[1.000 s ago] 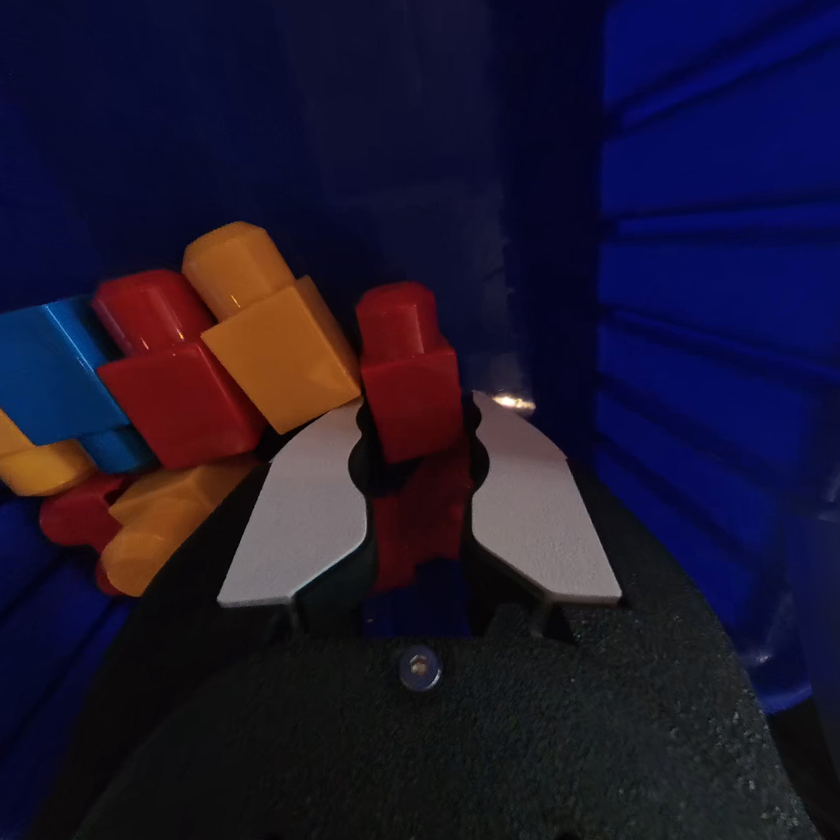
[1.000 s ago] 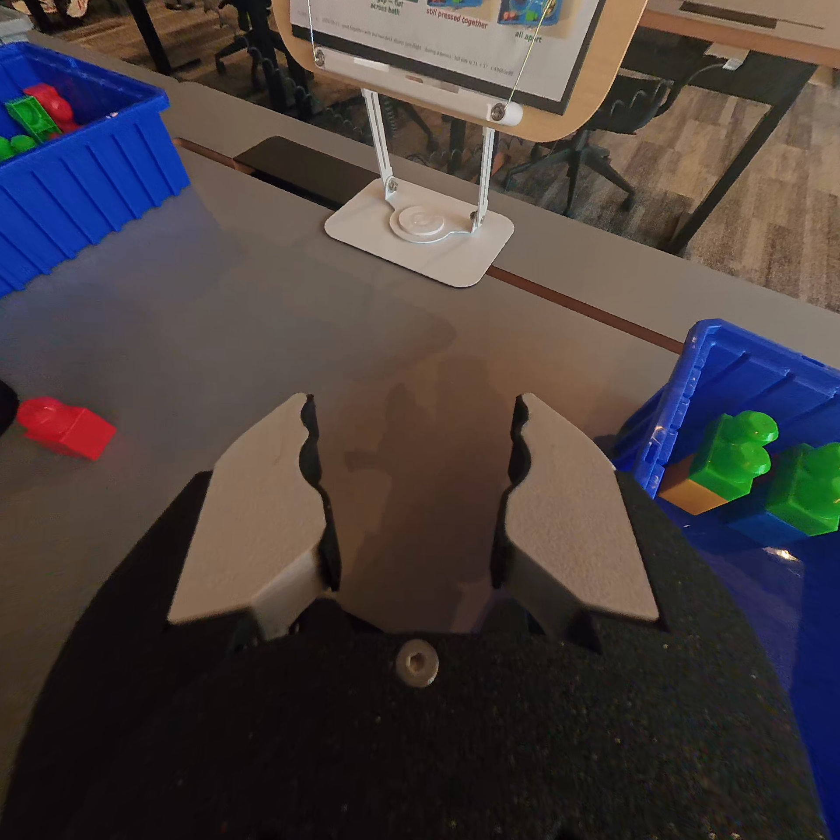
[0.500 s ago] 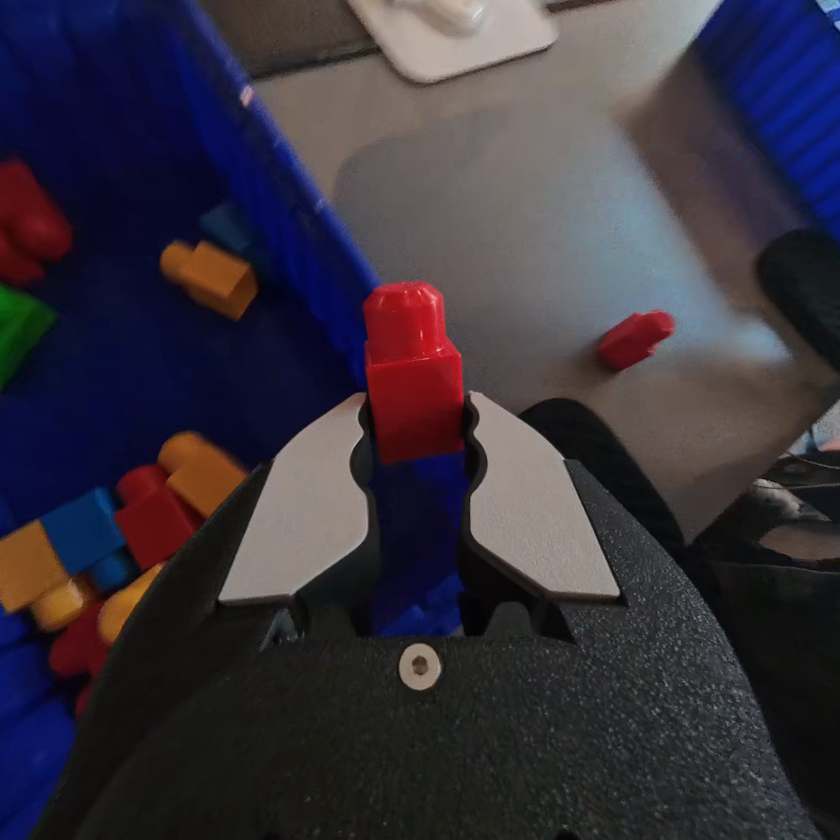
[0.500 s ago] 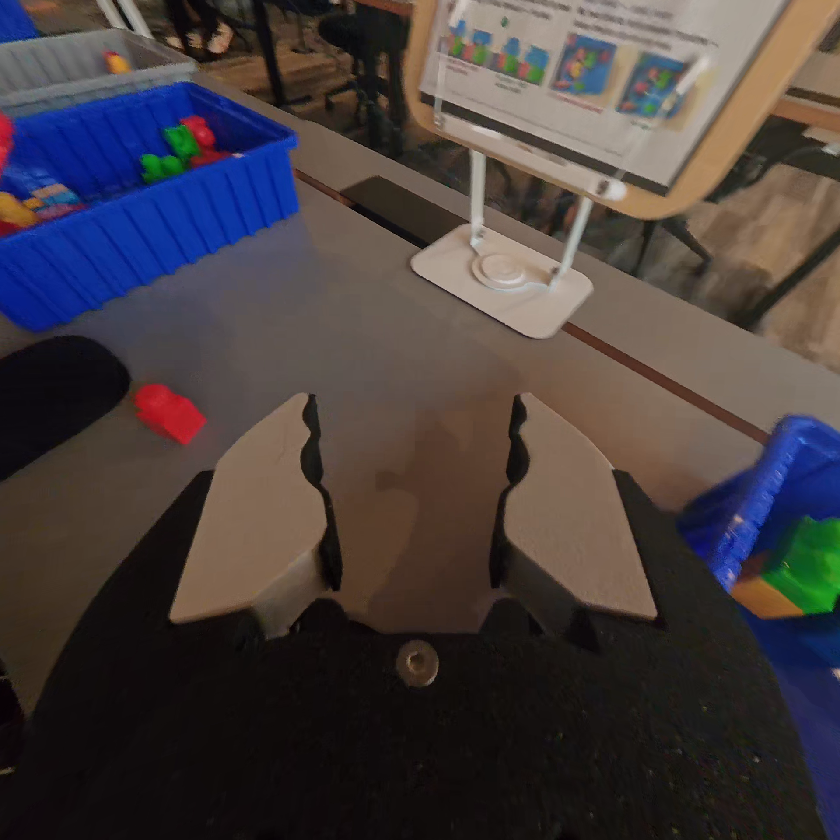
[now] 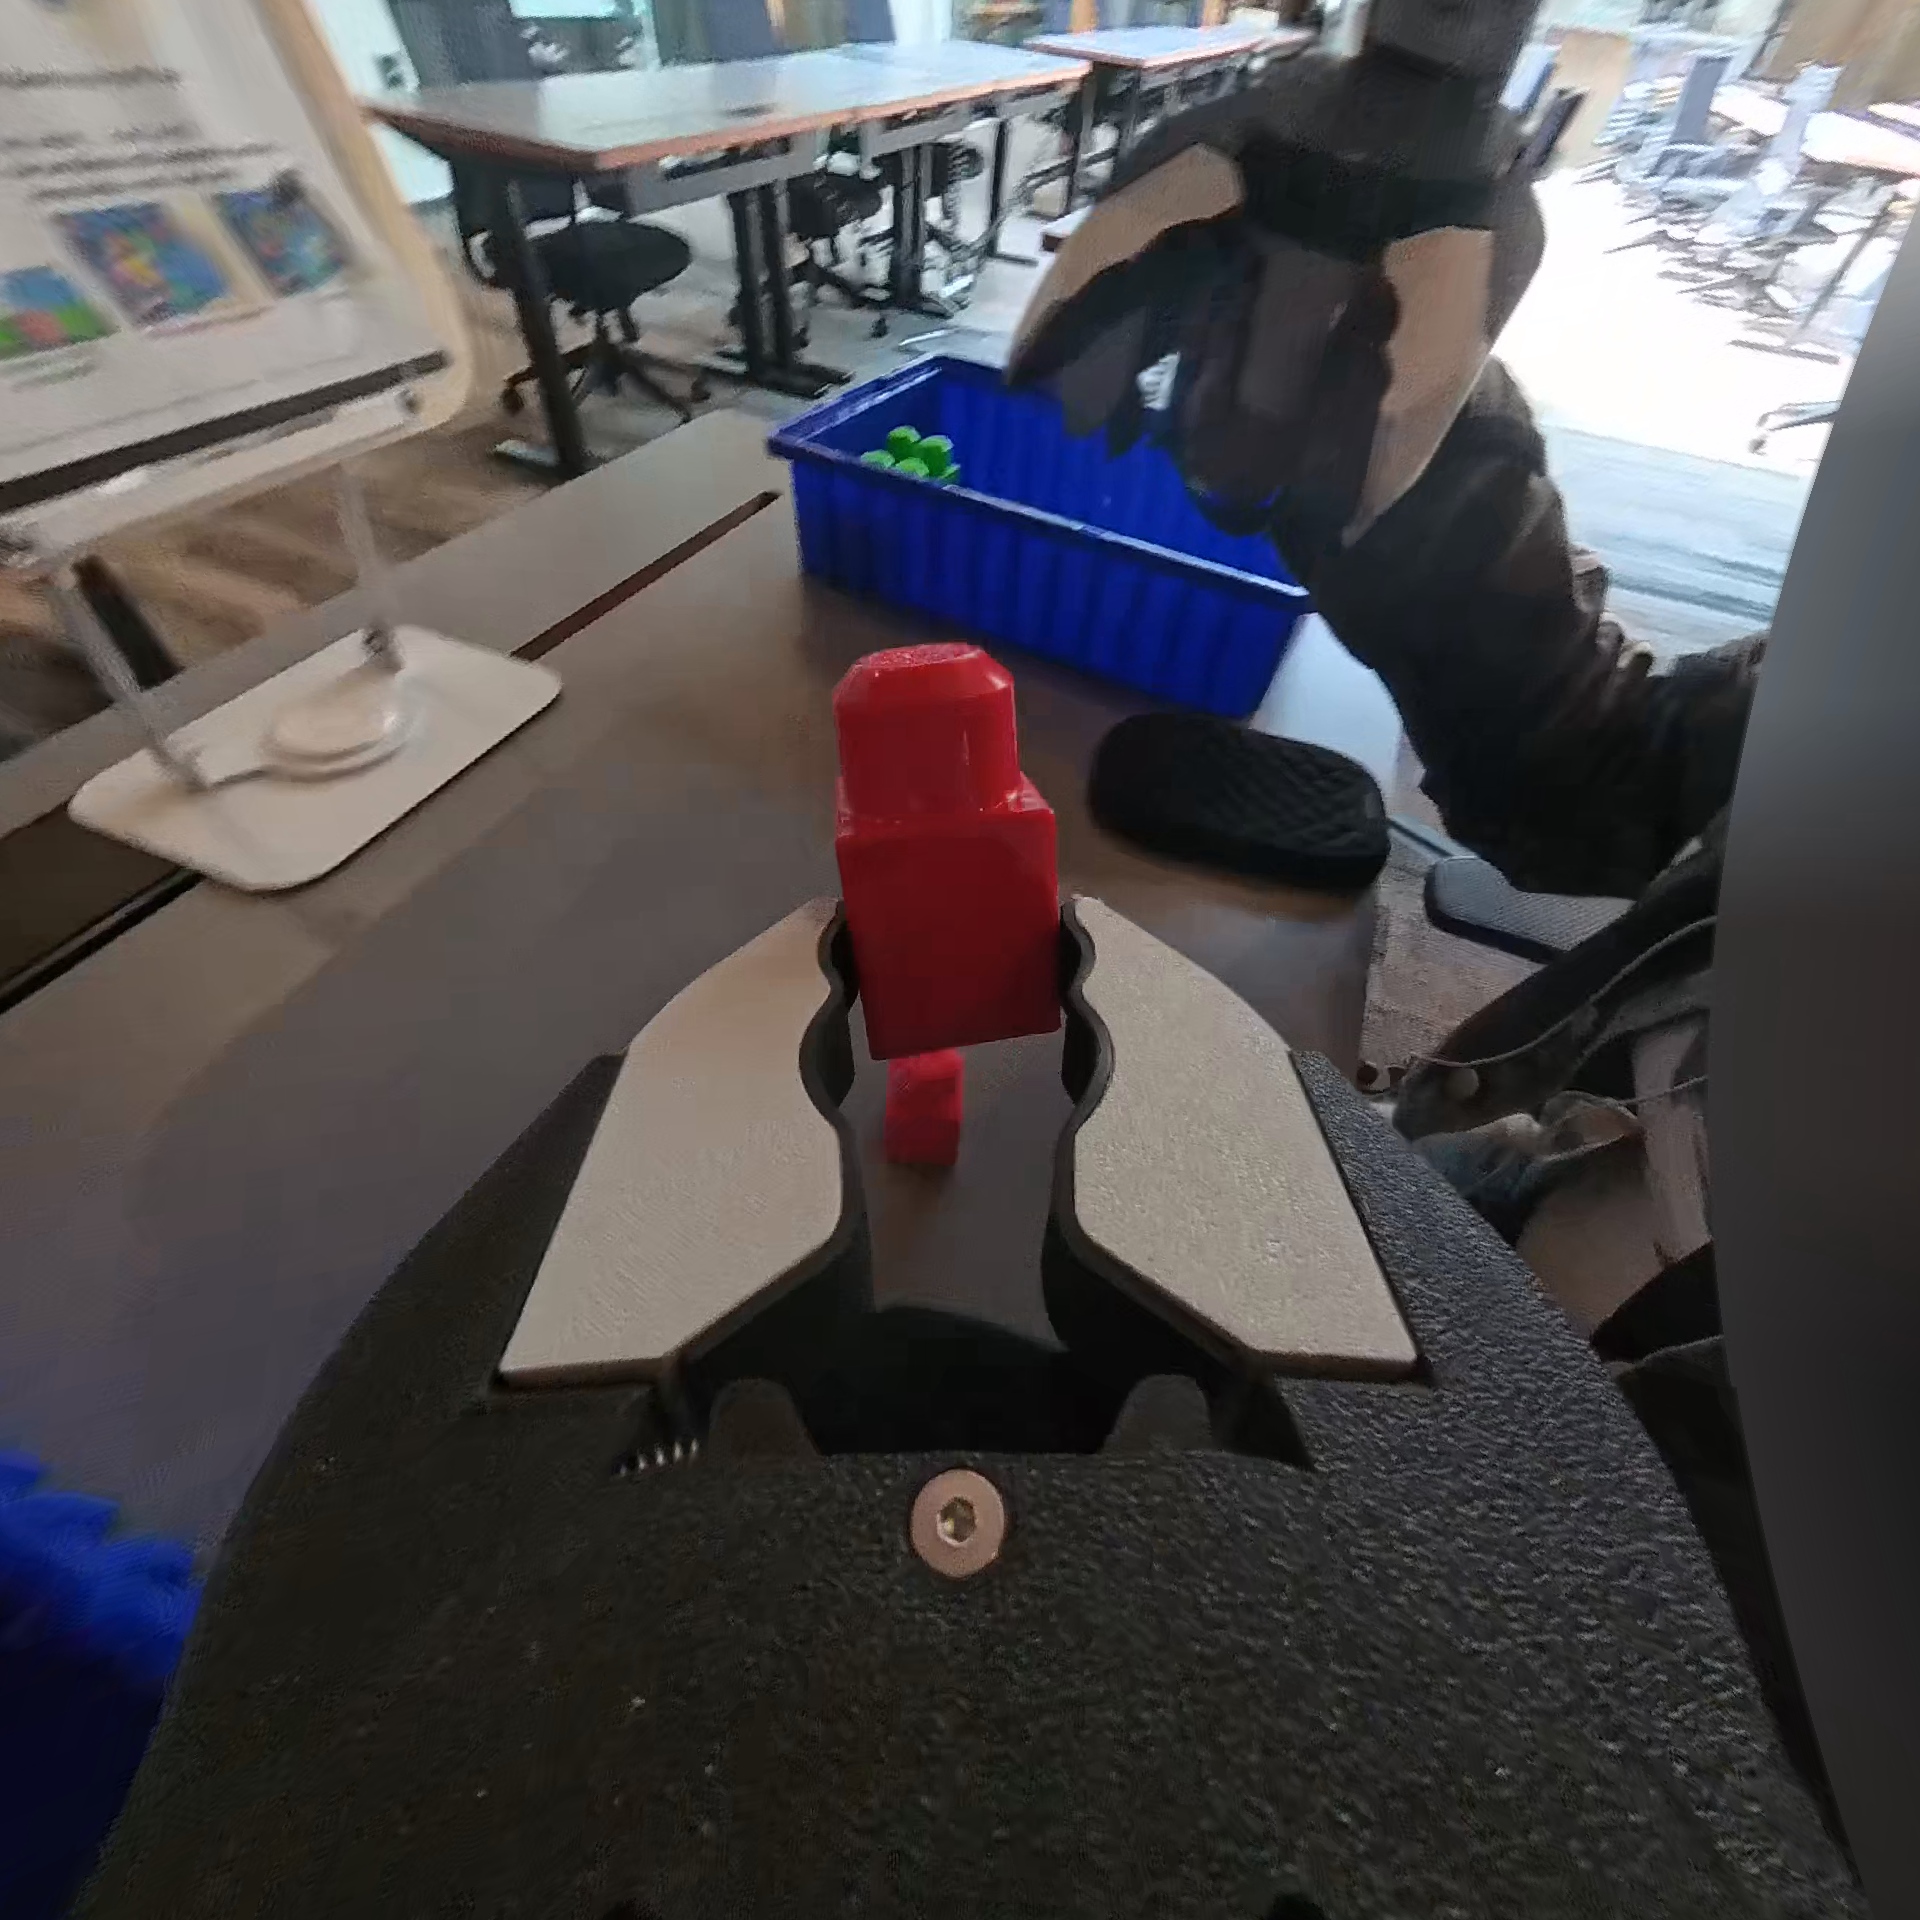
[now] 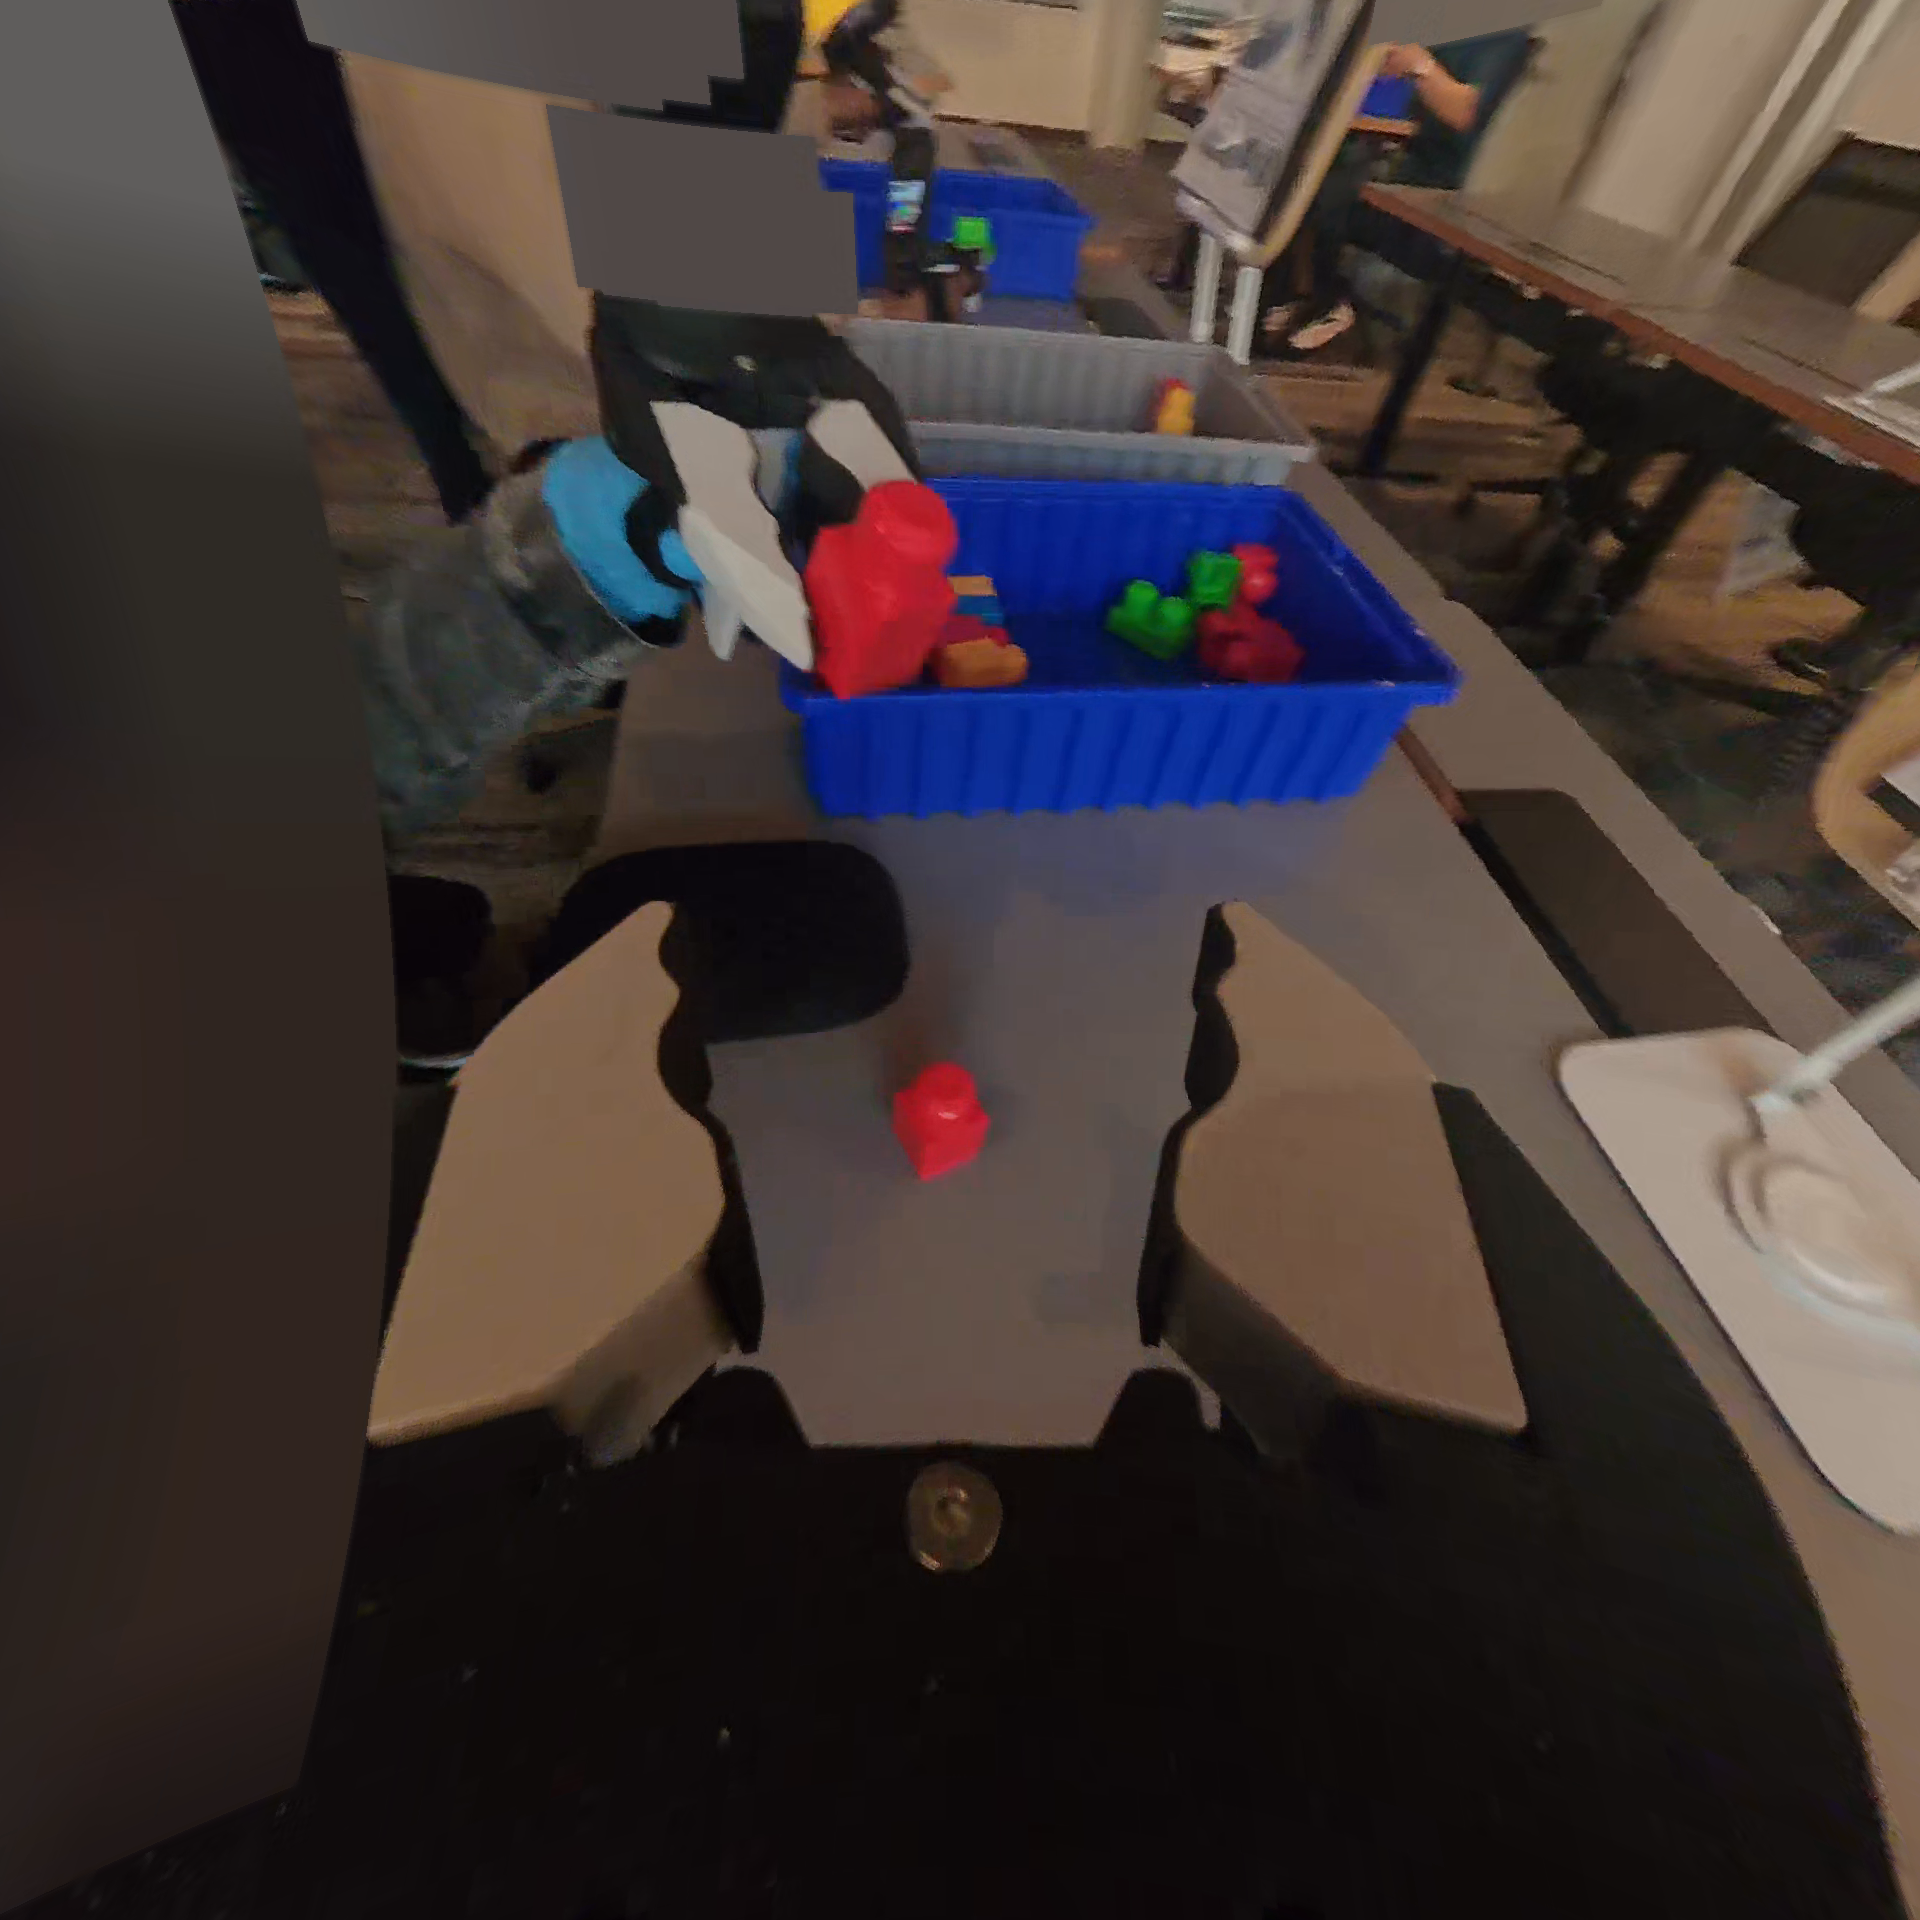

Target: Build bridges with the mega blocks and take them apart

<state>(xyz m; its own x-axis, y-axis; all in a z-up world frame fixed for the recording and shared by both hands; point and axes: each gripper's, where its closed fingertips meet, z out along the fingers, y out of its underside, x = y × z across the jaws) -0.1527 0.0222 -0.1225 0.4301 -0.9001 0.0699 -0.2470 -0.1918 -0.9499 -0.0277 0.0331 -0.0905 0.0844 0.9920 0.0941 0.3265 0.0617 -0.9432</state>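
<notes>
Left gripper (image 5: 954, 961) clamps a red block (image 5: 945, 894) stud-up, ready for standing near the second block (image 6: 940, 1120) mid-bench as a bridge pier; right gripper (image 6: 951, 1132) gapes empty above.

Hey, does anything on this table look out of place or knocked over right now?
Nothing looks spilled or damaged. One small red block stands alone and upright on the bare table, away from both blue bins. The left tool holds another red block in the air, and the right tool is open and empty.
</notes>
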